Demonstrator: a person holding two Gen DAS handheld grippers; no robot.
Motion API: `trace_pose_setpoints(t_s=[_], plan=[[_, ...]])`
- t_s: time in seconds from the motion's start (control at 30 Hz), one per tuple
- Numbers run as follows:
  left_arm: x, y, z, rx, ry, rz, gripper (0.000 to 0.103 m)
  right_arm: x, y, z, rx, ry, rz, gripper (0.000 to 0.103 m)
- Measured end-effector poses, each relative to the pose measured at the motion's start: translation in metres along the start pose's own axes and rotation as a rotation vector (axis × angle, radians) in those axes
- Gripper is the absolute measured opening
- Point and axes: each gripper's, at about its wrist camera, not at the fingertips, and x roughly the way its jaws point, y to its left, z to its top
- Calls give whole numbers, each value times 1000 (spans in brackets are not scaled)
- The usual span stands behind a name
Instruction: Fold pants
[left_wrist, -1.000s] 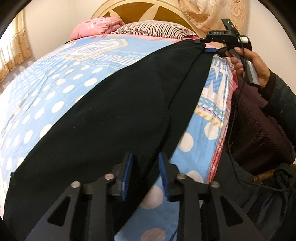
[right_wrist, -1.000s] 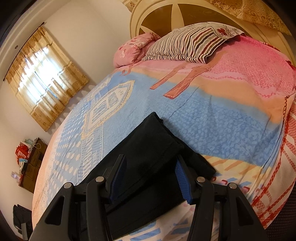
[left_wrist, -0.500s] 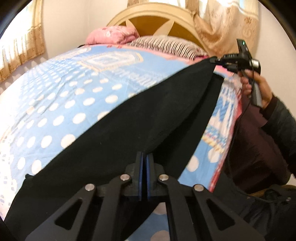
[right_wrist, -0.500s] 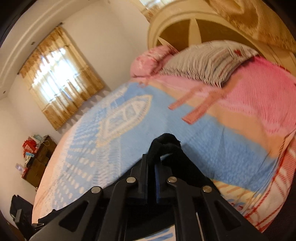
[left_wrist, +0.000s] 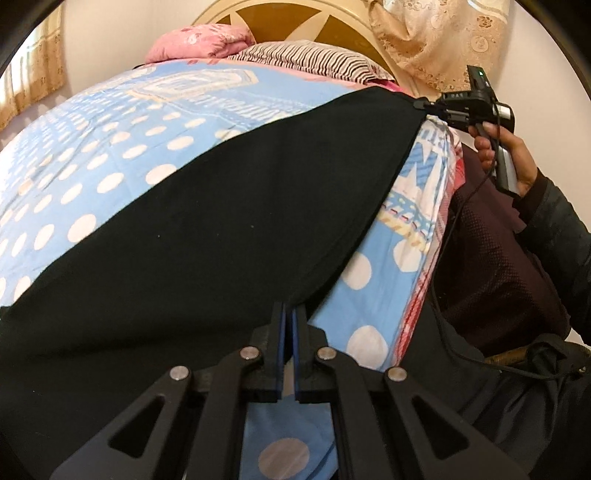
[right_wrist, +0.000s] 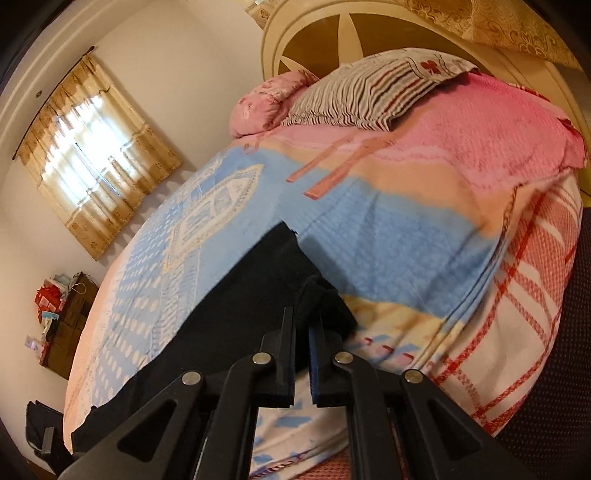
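Garment: the long black fabric pants (left_wrist: 229, 229) lie stretched along the near side of the blue polka-dot bedspread (left_wrist: 110, 155), running from the foot end up toward the striped pillow (left_wrist: 306, 61).
Left claw: the left gripper (left_wrist: 289, 314) is clamped tight on the near edge of the cloth at one end; blue pads pressed together with fabric pinched between.
Right claw: the right gripper (right_wrist: 302, 321) is likewise closed on a bunched corner of the pants at the other end; in the left view it shows at the far corner (left_wrist: 430, 107), held by the person's hand (left_wrist: 506, 147).
Step in hand: both ends of the near edge are gripped and the edge is pulled taut between the two claws — looks like the start of a lengthwise fold.
Next move calls for: lifting both ends together and carrying the near edge over onto the far edge, keeping tension even so the legs stack without sagging.
Watch: thin pinches could slip free.
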Motion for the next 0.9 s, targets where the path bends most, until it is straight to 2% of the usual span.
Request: trace_pose_setpoints(t_s=[0.23, 0.3, 0.37, 0.43, 0.47, 0.5, 0.53, 0.57, 0.6, 0.63, 0.67, 0.73, 0.77, 0.83, 0.9], plan=[[-4, 0, 1, -12, -11, -12, 3, -7, 1, 1, 3, -19, 23, 5], [-5, 0, 0, -5, -12, -11, 3, 2, -2, 0, -8, 23, -12, 5], [1, 0, -1, 5, -3, -4, 4, 2, -5, 1, 1, 27, 9, 6], [2, -1, -2, 11, -6, 7, 8, -3, -2, 4, -3, 21, -6, 12], [0, -2, -2, 11, -12, 6, 8, -7, 0, 5, -10, 6, -28, 25], [-3, -3, -2, 15, -19, 2, 8, -14, 4, 6, -23, -26, -90, 43], [-7, -5, -3, 22, -33, 5, 9, -19, 6, 8, -31, -48, -141, 50], [-11, -6, -3, 28, -43, 7, 14, -26, 11, 11, -38, -81, -189, 53], [-16, -6, -4, 34, -51, 5, 17, -31, 15, 12, -42, -101, -198, 53], [-23, -4, -6, 34, -65, 3, 27, -38, 22, 14, -52, -131, -196, 53], [-28, -3, -7, 32, -74, 8, 38, -43, 31, 14, -70, -151, -186, 53], [-37, 1, -10, 18, -99, 26, 45, -47, 58, 10, -134, -163, -132, 53], [-41, 4, -12, 8, -108, 24, 45, -46, 72, 6, -168, -155, -99, 53], [-39, 11, -17, -12, -91, 14, 45, -35, 110, -9, -259, -89, 8, 53], [-29, 17, -23, -36, -31, 13, 45, -15, 154, -35, -365, 29, 135, 53]])
